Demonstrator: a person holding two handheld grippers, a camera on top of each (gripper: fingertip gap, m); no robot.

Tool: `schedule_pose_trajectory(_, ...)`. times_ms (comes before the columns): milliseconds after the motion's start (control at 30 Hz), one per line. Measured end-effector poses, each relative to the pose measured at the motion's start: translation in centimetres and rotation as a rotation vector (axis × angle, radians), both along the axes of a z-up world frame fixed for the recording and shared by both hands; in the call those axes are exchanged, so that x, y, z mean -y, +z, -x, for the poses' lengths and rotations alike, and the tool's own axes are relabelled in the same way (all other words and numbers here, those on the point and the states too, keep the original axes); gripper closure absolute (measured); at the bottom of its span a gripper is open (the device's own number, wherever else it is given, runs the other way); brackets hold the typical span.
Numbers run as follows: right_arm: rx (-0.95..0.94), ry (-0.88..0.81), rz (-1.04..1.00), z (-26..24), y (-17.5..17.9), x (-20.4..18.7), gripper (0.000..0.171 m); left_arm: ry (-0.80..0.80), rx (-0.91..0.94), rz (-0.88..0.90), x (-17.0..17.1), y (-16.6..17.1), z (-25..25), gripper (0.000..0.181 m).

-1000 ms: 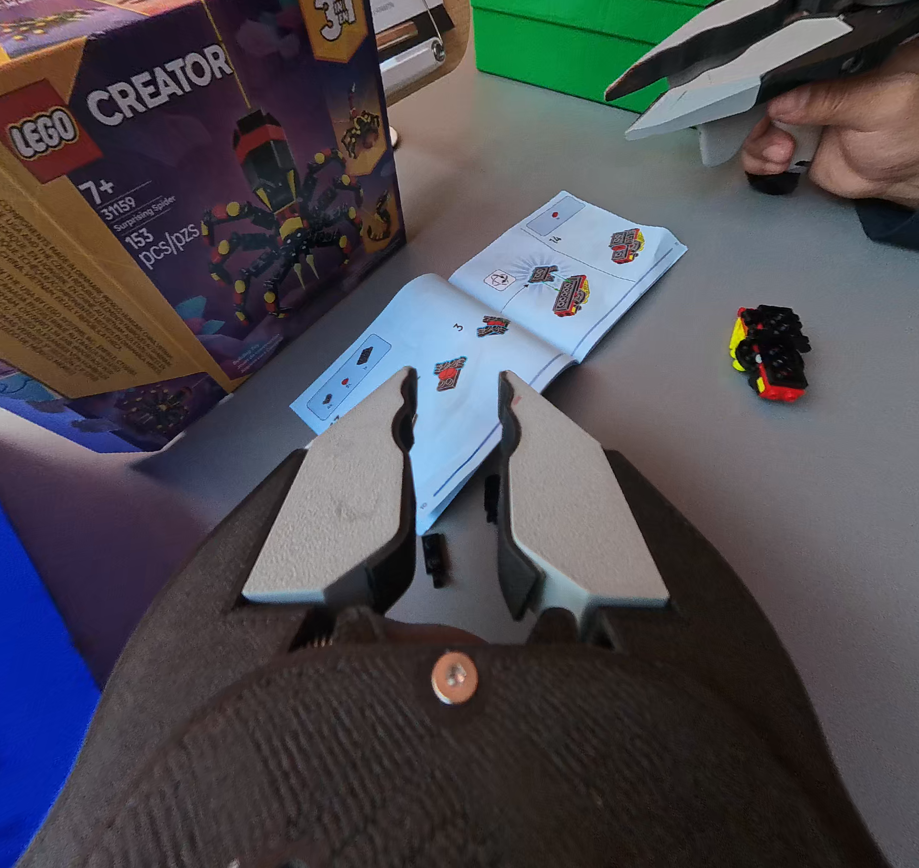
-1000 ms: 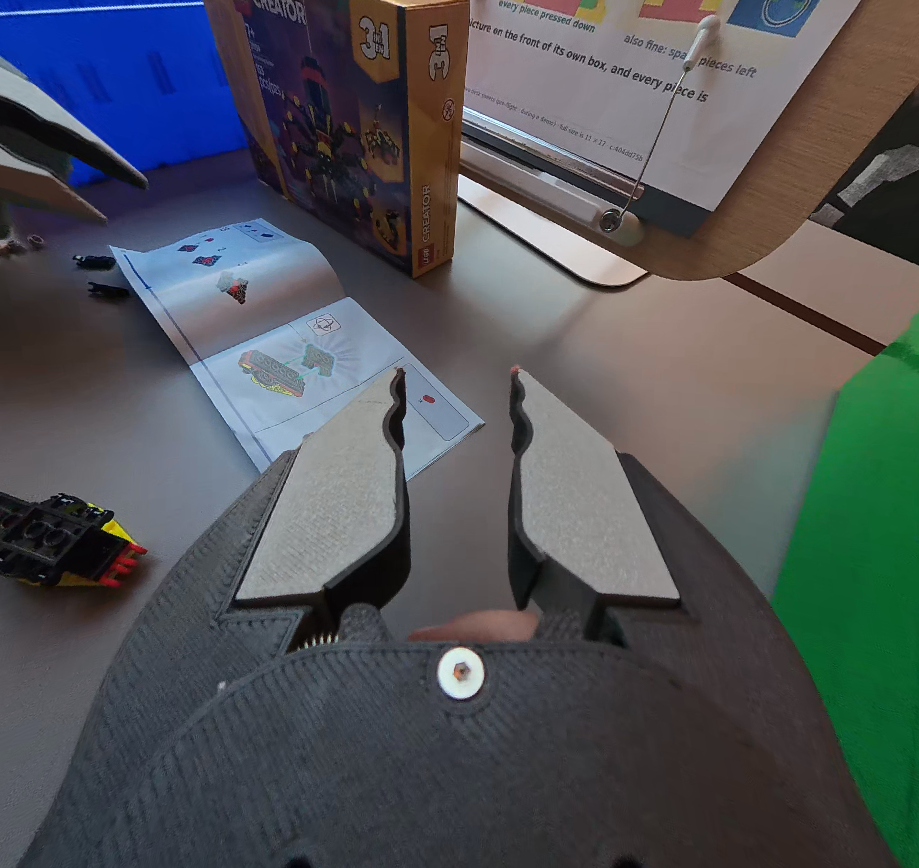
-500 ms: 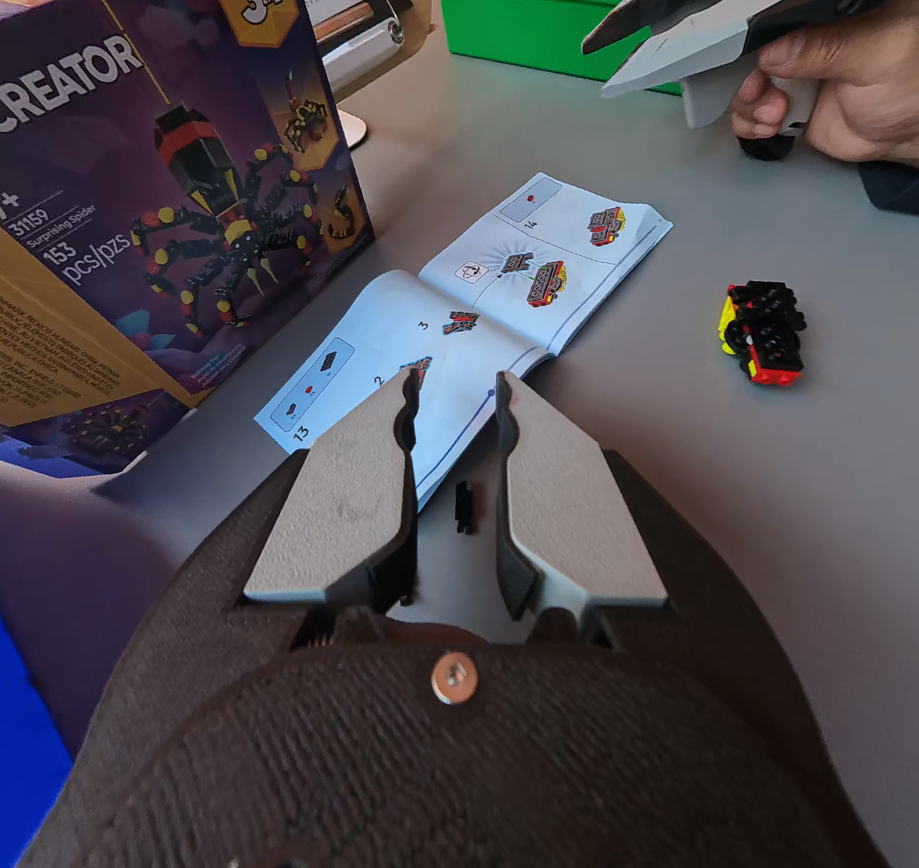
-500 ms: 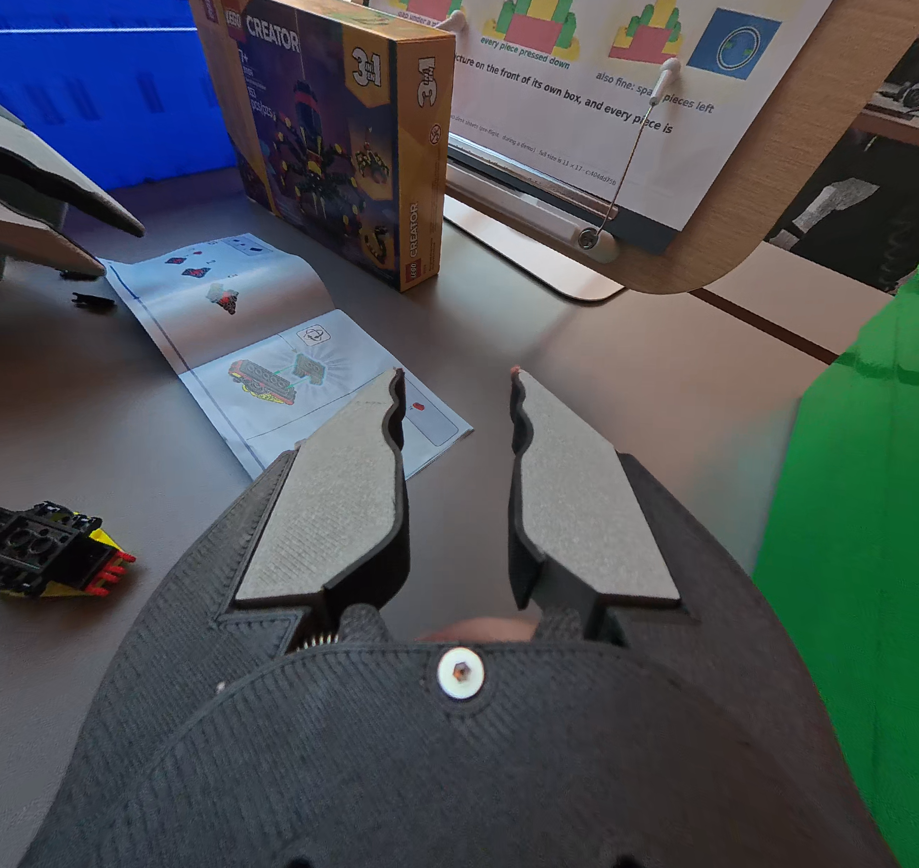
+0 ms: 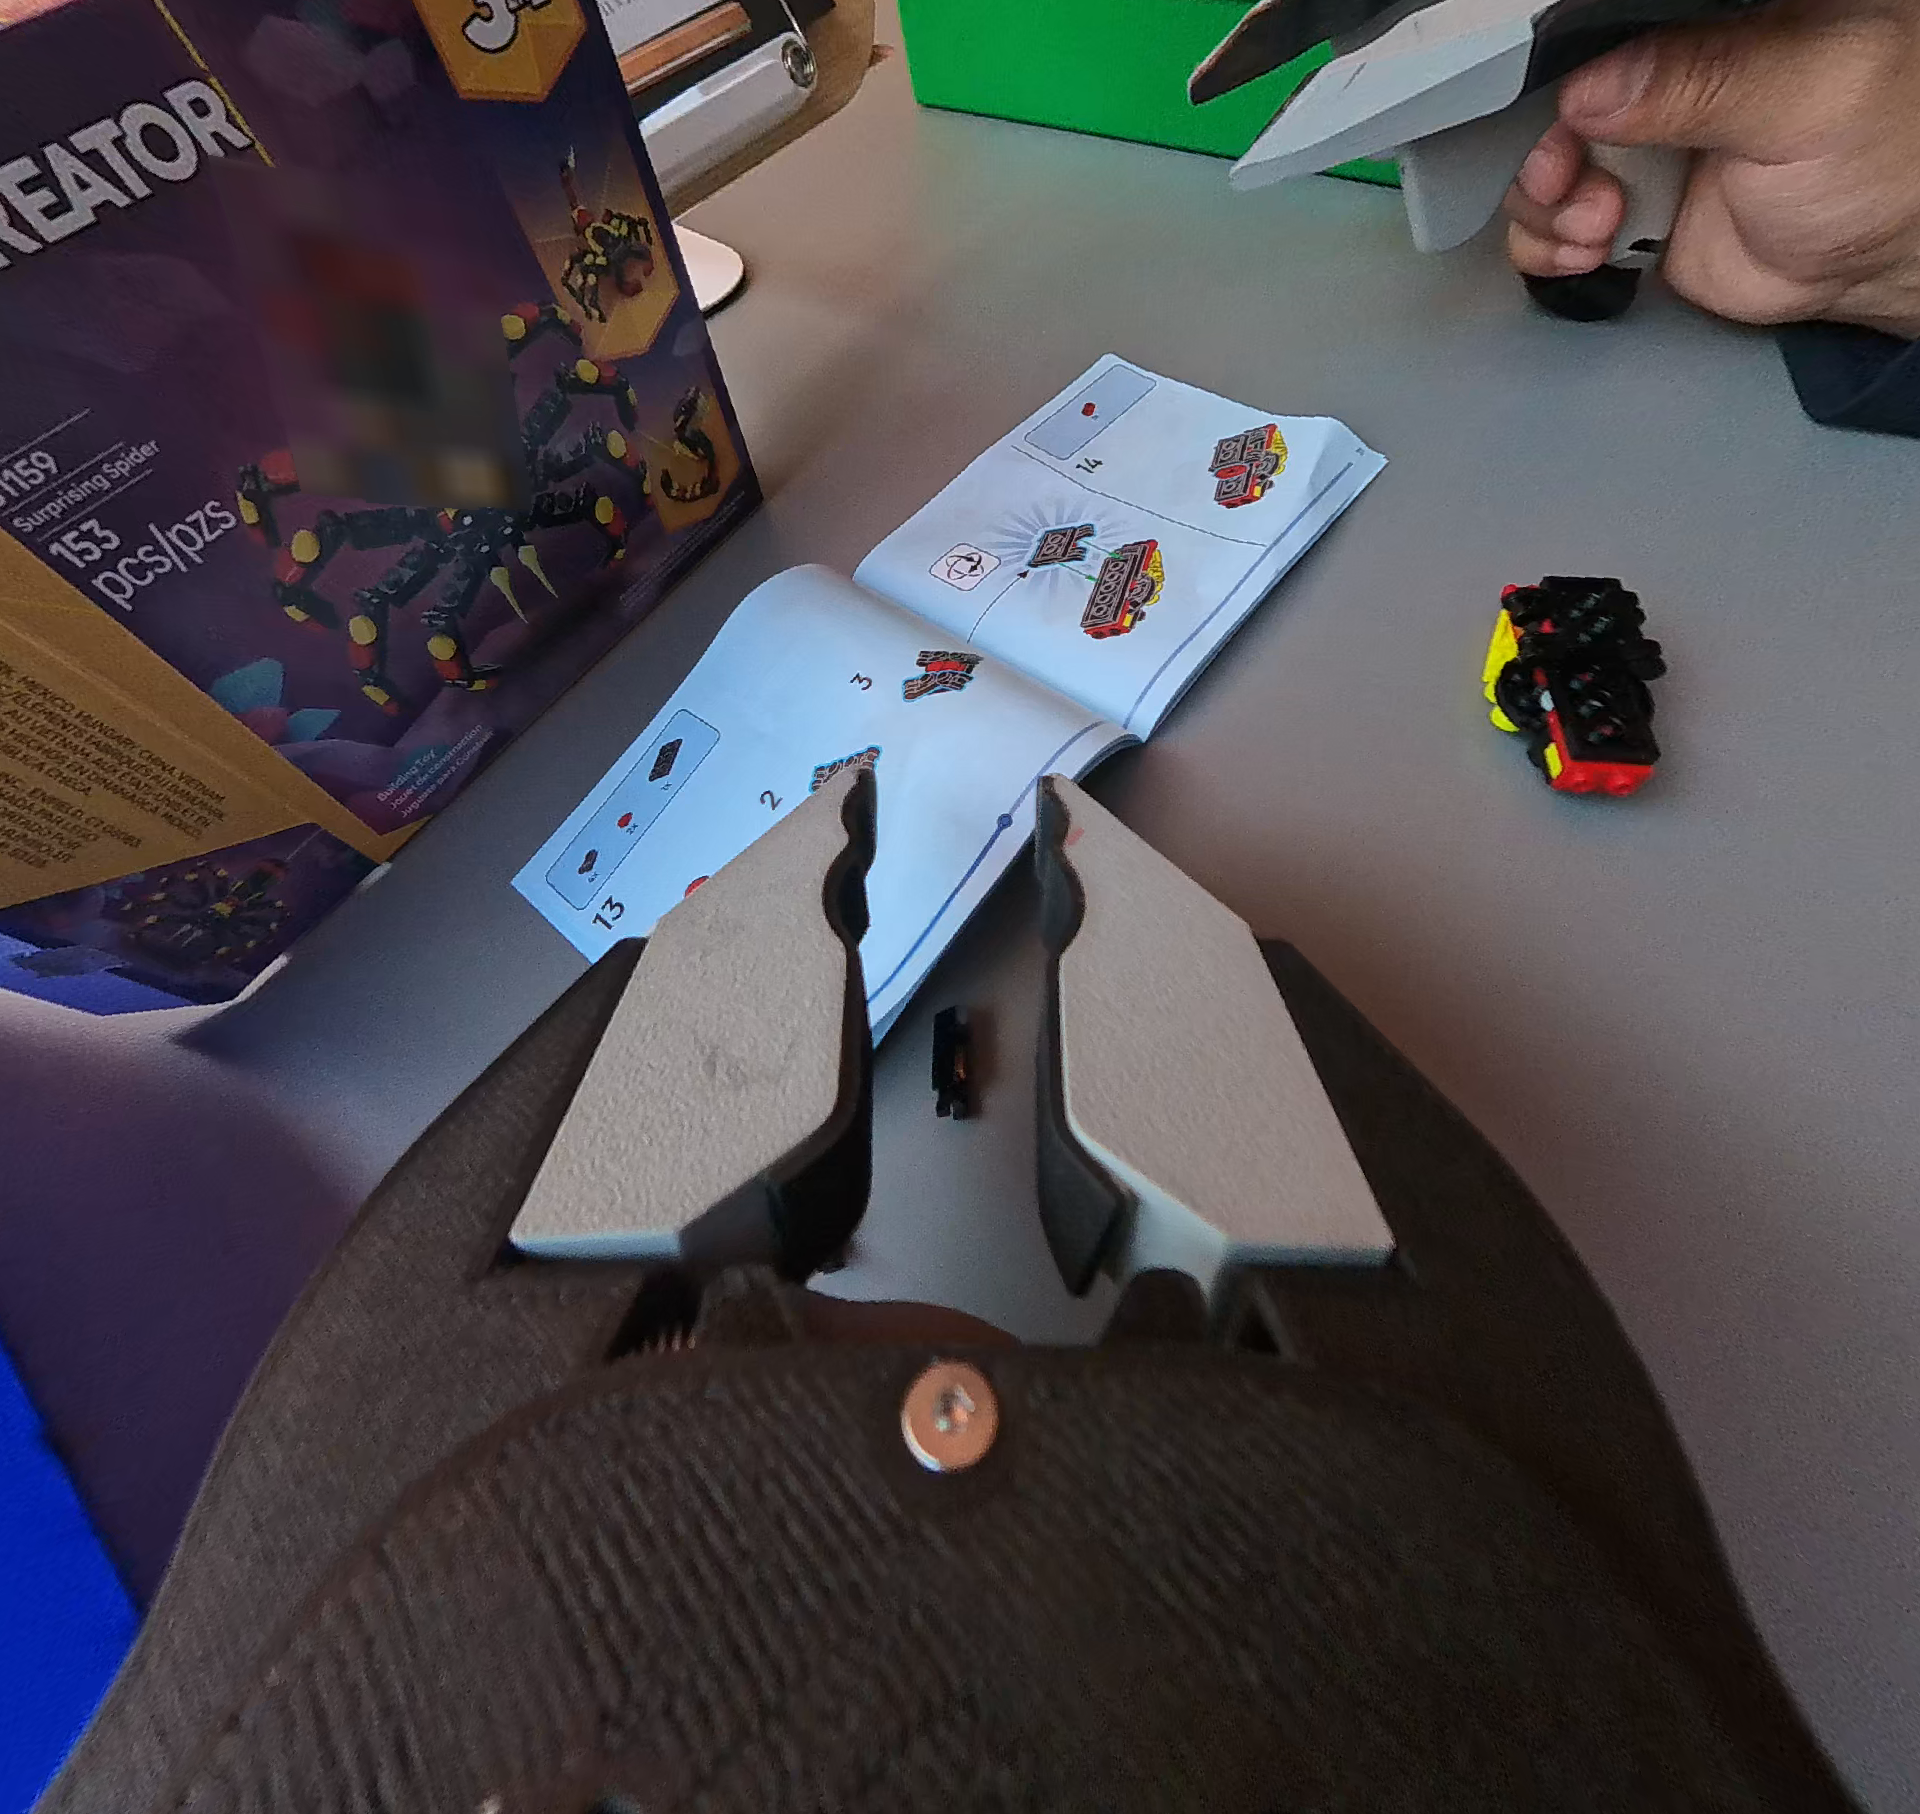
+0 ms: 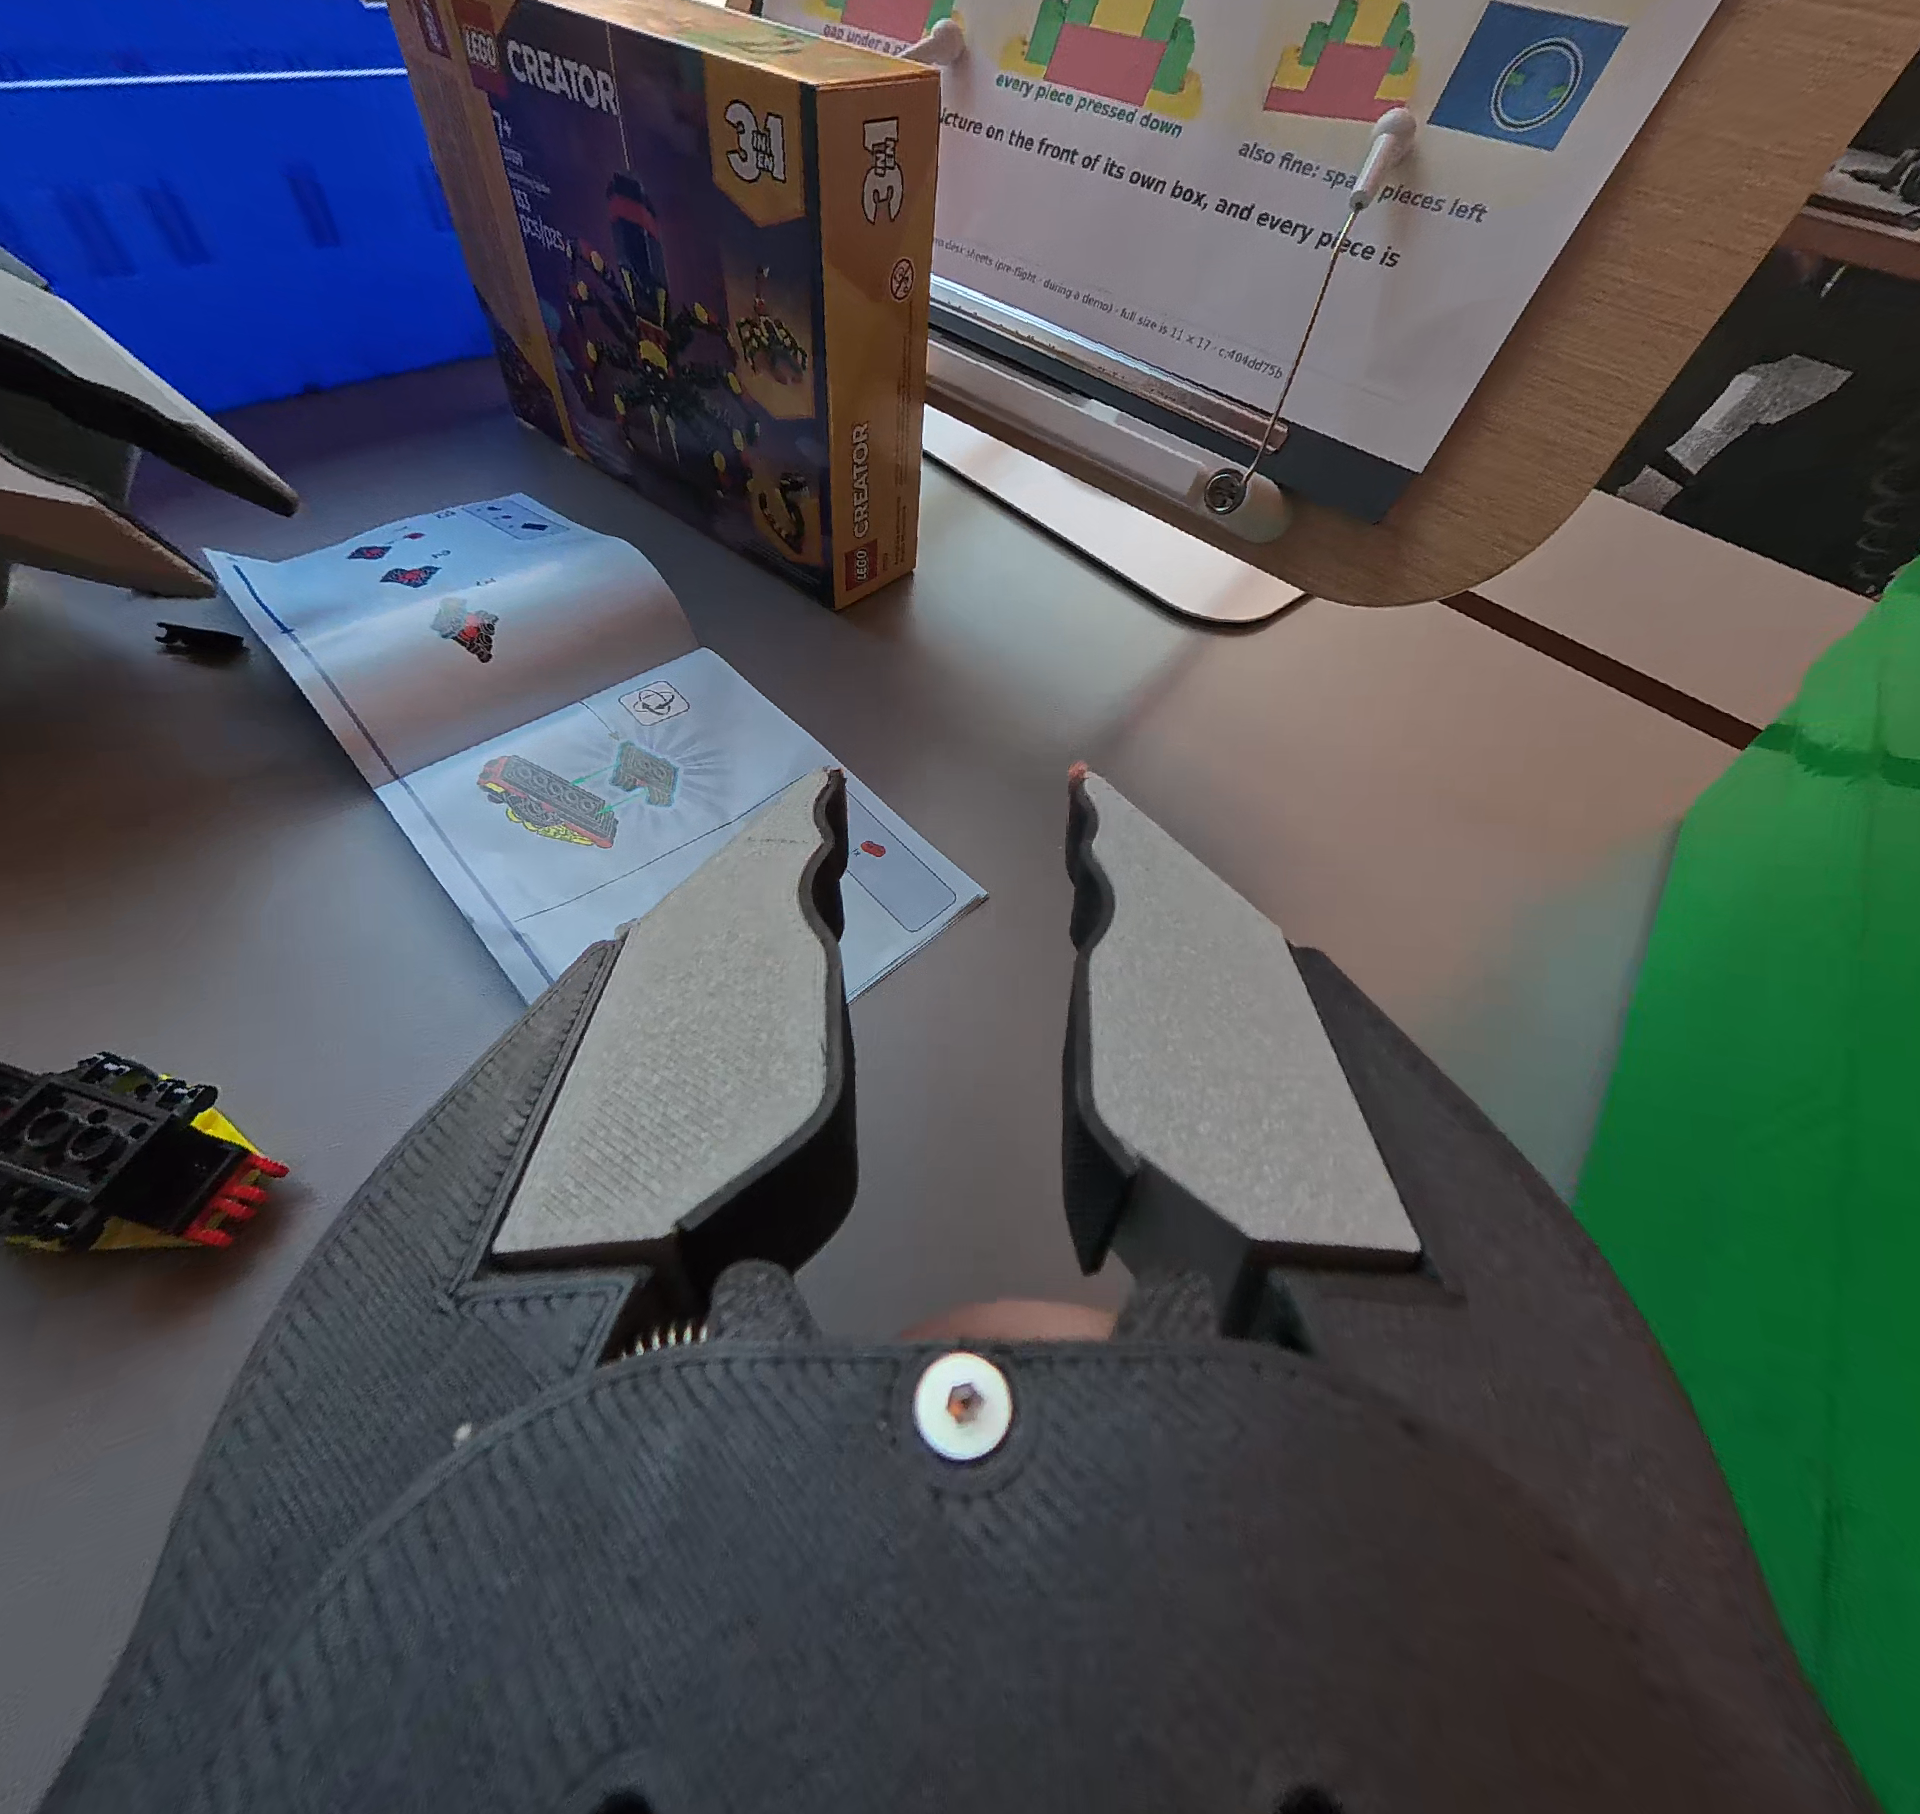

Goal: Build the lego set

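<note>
1. While the black piece lies on the table, it sits between my left gripper's parted fingers, touching neither, just beside the booklet's near edge
2. Well to the right, the part-built model, black, yellow and red, rests alone on the table
3. My right gripper hangs spread and empty above the booklet's corner, a hand on its grip
4. Behind the open booklet stands the box, with a blue bin, a green bin and a board around
</note>
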State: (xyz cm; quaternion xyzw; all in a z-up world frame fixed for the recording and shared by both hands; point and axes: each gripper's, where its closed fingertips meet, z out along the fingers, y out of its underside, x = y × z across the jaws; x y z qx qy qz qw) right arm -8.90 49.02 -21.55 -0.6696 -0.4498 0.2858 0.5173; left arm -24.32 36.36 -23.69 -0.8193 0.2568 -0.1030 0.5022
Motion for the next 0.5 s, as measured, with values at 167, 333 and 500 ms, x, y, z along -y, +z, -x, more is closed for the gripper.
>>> schedule_pose_trajectory(167, -0.005, 0.004, 0.004, -0.01, 0.04, 0.02, 0.133, -0.007, 0.001, -0.001, 0.09, 0.02, -0.2, 0.152)
schedule_pose_trajectory(333, -0.007, 0.006, 0.003, 0.0, 0.06, 0.07, 0.133, -0.01, 0.002, 0.0, 0.11, 0.02, -0.23, 0.152)
schedule_pose_trajectory(500, -0.007, 0.008, -0.005, 0.01, 0.12, 0.15, 0.133, -0.011, -0.003, 0.001, 0.1, -0.04, -0.27, 0.153)
